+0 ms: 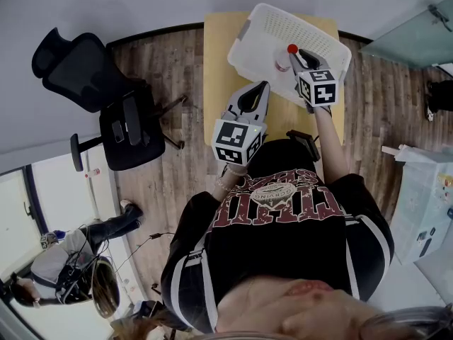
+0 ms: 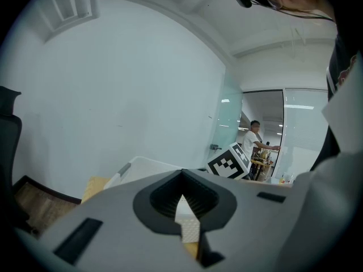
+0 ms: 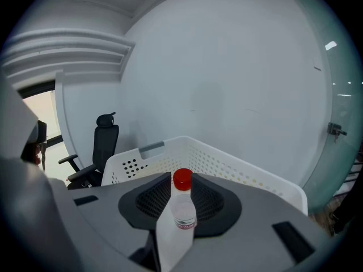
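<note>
Wood-plank floor [image 1: 163, 69] is showing around a yellow desk [image 1: 219, 76] that is standing against a pale wall. A white perforated basket [image 1: 311, 34] is sitting on the far right part of the desk, angled to its edges. A black office chair [image 1: 106, 98] is standing on the floor to the left, well apart from the desk.

Right claw [image 1: 299, 57] is hanging over the basket, gripping a clear bottle [image 1: 283, 64] with a red cap. In the right gripper view the bottle [image 3: 182, 208] is standing upright between the pads of the right claw [image 3: 181, 180], cap uppermost, with the basket's far wall [image 3: 227, 163] rising behind it and the chair [image 3: 105, 140] off to the left.

Left claw [image 1: 263, 86] is hovering over bare desk near the person, just beside the basket's near left corner. In the left gripper view the left claw [image 2: 182, 180] is showing its tips meeting, nothing between them. Only a thin wedge of basket and desk [image 2: 93, 183] is showing through. The basket [image 2: 142, 166] is lying just beyond the tips. A person [image 2: 251, 137] is standing far off behind glass to the right.
</note>
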`<action>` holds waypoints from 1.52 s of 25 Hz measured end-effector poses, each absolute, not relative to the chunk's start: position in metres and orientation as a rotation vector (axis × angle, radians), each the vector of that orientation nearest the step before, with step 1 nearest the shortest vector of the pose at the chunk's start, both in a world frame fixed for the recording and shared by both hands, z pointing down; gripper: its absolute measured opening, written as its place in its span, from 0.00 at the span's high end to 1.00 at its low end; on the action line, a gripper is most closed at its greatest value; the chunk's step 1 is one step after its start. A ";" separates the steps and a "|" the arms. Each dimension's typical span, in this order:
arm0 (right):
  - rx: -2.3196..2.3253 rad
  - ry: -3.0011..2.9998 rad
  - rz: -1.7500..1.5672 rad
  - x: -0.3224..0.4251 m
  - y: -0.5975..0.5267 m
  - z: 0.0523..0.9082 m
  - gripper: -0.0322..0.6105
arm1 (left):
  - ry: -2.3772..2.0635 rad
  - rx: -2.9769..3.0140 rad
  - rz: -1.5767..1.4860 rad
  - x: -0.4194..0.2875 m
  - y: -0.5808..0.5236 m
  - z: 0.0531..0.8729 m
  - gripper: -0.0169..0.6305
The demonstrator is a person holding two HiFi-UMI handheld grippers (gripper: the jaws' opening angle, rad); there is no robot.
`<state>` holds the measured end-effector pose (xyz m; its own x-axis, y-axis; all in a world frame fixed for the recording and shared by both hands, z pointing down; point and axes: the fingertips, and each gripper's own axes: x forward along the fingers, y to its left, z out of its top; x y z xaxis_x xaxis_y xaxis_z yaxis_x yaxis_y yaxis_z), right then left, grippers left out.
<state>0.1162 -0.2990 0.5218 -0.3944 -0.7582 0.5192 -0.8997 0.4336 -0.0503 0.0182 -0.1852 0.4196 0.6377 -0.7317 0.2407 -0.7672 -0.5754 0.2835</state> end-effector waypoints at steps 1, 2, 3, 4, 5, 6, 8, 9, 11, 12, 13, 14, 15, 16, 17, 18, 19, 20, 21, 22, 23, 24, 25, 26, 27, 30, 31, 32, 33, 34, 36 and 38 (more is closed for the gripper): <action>1.404 -2.265 0.455 0.117 -0.299 0.523 0.79 | -1.193 2.500 0.137 0.018 -0.185 0.420 0.90; 1.404 -2.260 0.454 0.117 -0.300 0.525 0.78 | -1.194 2.501 0.137 0.018 -0.185 0.420 0.90; 1.403 -2.255 0.454 0.117 -0.300 0.527 0.77 | -1.195 2.500 0.137 0.017 -0.185 0.421 0.90; 1.401 -2.251 0.456 0.117 -0.301 0.528 0.76 | -1.195 2.500 0.138 0.017 -0.185 0.421 0.90; 1.398 -2.247 0.458 0.117 -0.301 0.529 0.75 | -1.196 2.498 0.138 0.016 -0.185 0.421 0.90; 1.395 -2.243 0.461 0.117 -0.302 0.531 0.74 | -1.196 2.497 0.139 0.016 -0.186 0.421 0.90; 1.388 -2.235 0.465 0.116 -0.305 0.534 0.72 | -1.197 2.495 0.140 0.015 -0.186 0.422 0.90; 1.385 -2.232 0.466 0.116 -0.307 0.535 0.72 | -1.197 2.494 0.140 0.014 -0.187 0.423 0.90; 1.377 -2.228 0.467 0.115 -0.310 0.538 0.71 | -1.199 2.491 0.141 0.012 -0.189 0.424 0.90; 1.372 -2.227 0.469 0.115 -0.312 0.540 0.70 | -1.201 2.489 0.142 0.012 -0.189 0.424 0.90; 1.363 -2.226 0.472 0.115 -0.314 0.542 0.69 | -1.204 2.487 0.142 0.011 -0.190 0.424 0.90; 1.351 -2.223 0.477 0.114 -0.315 0.544 0.69 | -1.206 2.485 0.143 0.011 -0.191 0.425 0.90; 1.337 -2.219 0.482 0.113 -0.317 0.547 0.68 | -1.208 2.482 0.143 0.010 -0.193 0.425 0.90; 1.322 -2.216 0.488 0.111 -0.319 0.551 0.67 | -1.210 2.478 0.144 0.008 -0.194 0.426 0.90; 1.311 -2.216 0.493 0.109 -0.322 0.553 0.67 | -1.212 2.475 0.144 0.006 -0.196 0.427 0.90; 1.304 -2.218 0.497 0.106 -0.324 0.555 0.66 | -1.214 2.472 0.144 0.003 -0.198 0.428 0.90; 1.300 -2.221 0.499 0.104 -0.326 0.556 0.66 | -1.216 2.469 0.144 0.001 -0.199 0.428 0.90; 1.295 -2.223 0.499 0.102 -0.328 0.557 0.65 | -1.219 2.466 0.144 -0.002 -0.200 0.429 0.90; 1.287 -2.224 0.498 0.100 -0.330 0.559 0.65 | -1.222 2.463 0.144 -0.004 -0.201 0.430 0.90; 1.275 -2.224 0.497 0.097 -0.332 0.561 0.64 | -1.225 2.459 0.144 -0.006 -0.202 0.430 0.90; 1.260 -2.224 0.497 0.095 -0.333 0.563 0.64 | -1.230 2.456 0.143 -0.008 -0.202 0.431 0.90; 1.244 -2.225 0.496 0.093 -0.334 0.565 0.64 | -1.234 2.453 0.142 -0.010 -0.203 0.431 0.90; 1.228 -2.225 0.496 0.091 -0.335 0.567 0.64 | -1.238 2.450 0.142 -0.011 -0.203 0.431 0.90; 1.215 -2.224 0.495 0.089 -0.336 0.569 0.64 | -1.241 2.447 0.141 -0.013 -0.204 0.432 0.90; 1.206 -2.221 0.493 0.088 -0.336 0.571 0.64 | -1.243 2.445 0.140 -0.014 -0.205 0.432 0.90; 1.195 -2.215 0.481 0.085 -0.338 0.574 0.64 | -1.251 2.440 0.139 -0.018 -0.205 0.433 0.90; 1.193 -2.216 0.479 0.085 -0.338 0.574 0.64 | -1.253 2.438 0.137 -0.018 -0.204 0.433 0.90; 1.193 -2.218 0.477 0.086 -0.339 0.574 0.64 | -1.254 2.437 0.136 -0.018 -0.204 0.434 0.90; 1.194 -2.218 0.475 0.086 -0.339 0.574 0.64 | -1.254 2.436 0.135 -0.018 -0.204 0.434 0.90; 1.195 -2.219 0.472 0.086 -0.340 0.575 0.64 | -1.253 2.436 0.135 -0.017 -0.204 0.434 0.90; 1.198 -2.217 0.460 0.086 -0.341 0.575 0.64 | -1.253 2.436 0.135 -0.018 -0.204 0.435 0.90; 1.201 -2.214 0.433 0.086 -0.342 0.575 0.64 | -1.253 2.437 0.135 -0.018 -0.205 0.435 0.90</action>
